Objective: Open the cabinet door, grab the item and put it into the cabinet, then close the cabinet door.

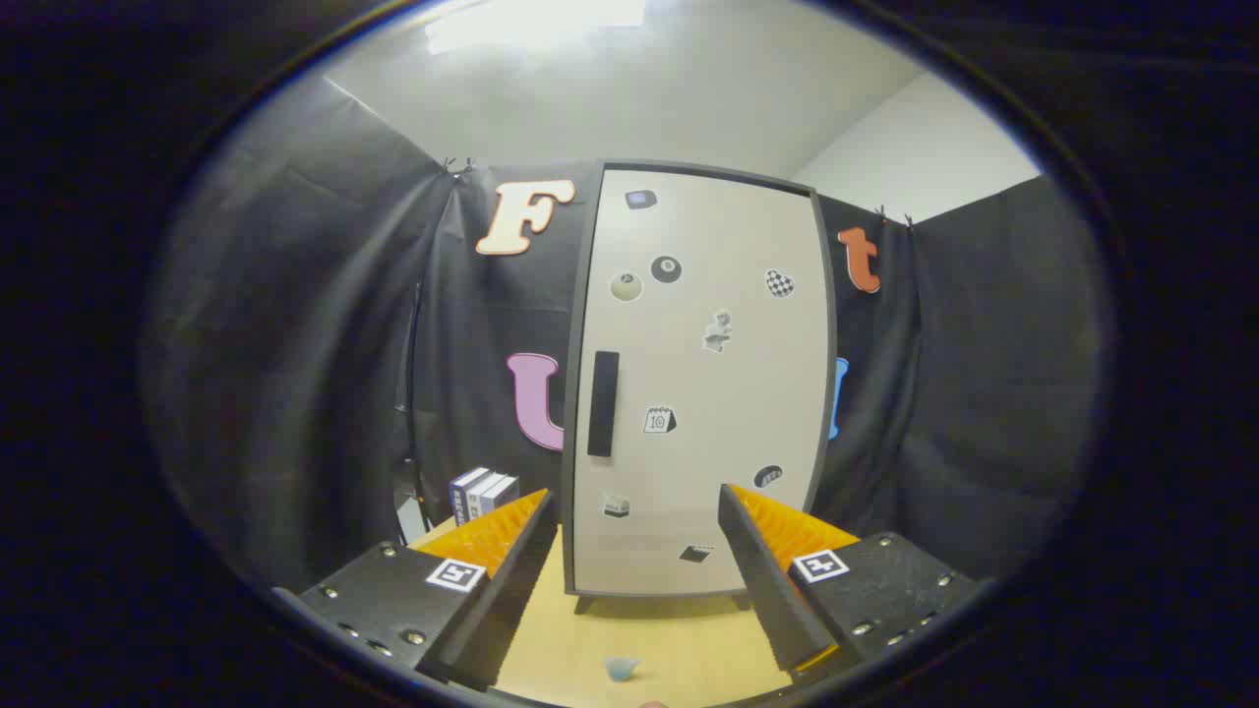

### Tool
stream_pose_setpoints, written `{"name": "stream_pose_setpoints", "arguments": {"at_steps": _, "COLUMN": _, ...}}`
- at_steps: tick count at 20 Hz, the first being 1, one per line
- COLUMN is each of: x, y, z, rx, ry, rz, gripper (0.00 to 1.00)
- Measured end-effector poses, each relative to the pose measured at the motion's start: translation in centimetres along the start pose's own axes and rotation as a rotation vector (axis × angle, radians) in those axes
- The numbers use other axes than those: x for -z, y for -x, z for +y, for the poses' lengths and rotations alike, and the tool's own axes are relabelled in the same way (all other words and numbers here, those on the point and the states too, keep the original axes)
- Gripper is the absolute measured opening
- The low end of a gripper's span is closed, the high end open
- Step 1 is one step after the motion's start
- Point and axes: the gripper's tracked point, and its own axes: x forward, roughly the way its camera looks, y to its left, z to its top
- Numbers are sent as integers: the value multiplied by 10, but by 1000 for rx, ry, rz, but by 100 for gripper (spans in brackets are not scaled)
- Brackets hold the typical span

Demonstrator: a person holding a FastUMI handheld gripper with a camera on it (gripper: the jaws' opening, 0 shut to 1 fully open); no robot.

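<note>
1. Here, the claw point(634, 511) is spread wide with nothing between its fingers, held above a light wooden surface point(679, 639).
2. Straight ahead, beyond the fingertips, stands the cabinet point(703, 383), upright on the surface on short dark feet.
3. Its pale door point(728, 413) is closed, framed by a dark edge and dotted with small stickers.
4. A dark vertical handle point(603, 403) sits on the door's left side, above and just inside the left finger's tip point(536, 506).
5. The right finger's tip point(733, 501) overlaps the lower right part of the door in the view; whether it is near the door cannot be told.
6. Close in, between the fingers and nearer than the cabinet, a small pale blue item point(622, 669) lies on the surface.
7. Beyond the left finger, left of the cabinet, a few boxes point(482, 492) stand upright side by side against the black cloth wall point(295, 324).
</note>
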Motion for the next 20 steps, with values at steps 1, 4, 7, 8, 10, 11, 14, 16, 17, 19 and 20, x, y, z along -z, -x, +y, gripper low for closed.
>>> {"name": "stream_pose_setpoints", "arguments": {"at_steps": 1, "x": -2, "y": 1, "z": 0, "rx": 0, "ry": -3, "rz": 0, "gripper": 98}}
{"name": "stream_pose_setpoints", "arguments": {"at_steps": 4, "x": -4, "y": 2, "z": -1, "rx": 14, "ry": -1, "rz": -2, "gripper": 98}}
{"name": "stream_pose_setpoints", "arguments": {"at_steps": 7, "x": -6, "y": 3, "z": -2, "rx": 22, "ry": -28, "rz": 0, "gripper": 98}}
{"name": "stream_pose_setpoints", "arguments": {"at_steps": 8, "x": -7, "y": 2, "z": -4, "rx": 27, "ry": -32, "rz": 3, "gripper": 98}}
{"name": "stream_pose_setpoints", "arguments": {"at_steps": 10, "x": -6, "y": 3, "z": -5, "rx": 33, "ry": -33, "rz": 5, "gripper": 98}}
{"name": "stream_pose_setpoints", "arguments": {"at_steps": 11, "x": -8, "y": 3, "z": -6, "rx": 37, "ry": -34, "rz": 4, "gripper": 98}}
{"name": "stream_pose_setpoints", "arguments": {"at_steps": 14, "x": -8, "y": 4, "z": -6, "rx": 39, "ry": -37, "rz": 6, "gripper": 98}}
{"name": "stream_pose_setpoints", "arguments": {"at_steps": 16, "x": -8, "y": 6, "z": -7, "rx": 40, "ry": -43, "rz": 8, "gripper": 98}}
{"name": "stream_pose_setpoints", "arguments": {"at_steps": 17, "x": -9, "y": 6, "z": -8, "rx": 40, "ry": -46, "rz": 9, "gripper": 98}}
{"name": "stream_pose_setpoints", "arguments": {"at_steps": 19, "x": -10, "y": 6, "z": -10, "rx": 44, "ry": -44, "rz": 5, "gripper": 98}}
{"name": "stream_pose_setpoints", "arguments": {"at_steps": 20, "x": -9, "y": 6, "z": -11, "rx": 44, "ry": -44, "rz": 11, "gripper": 98}}
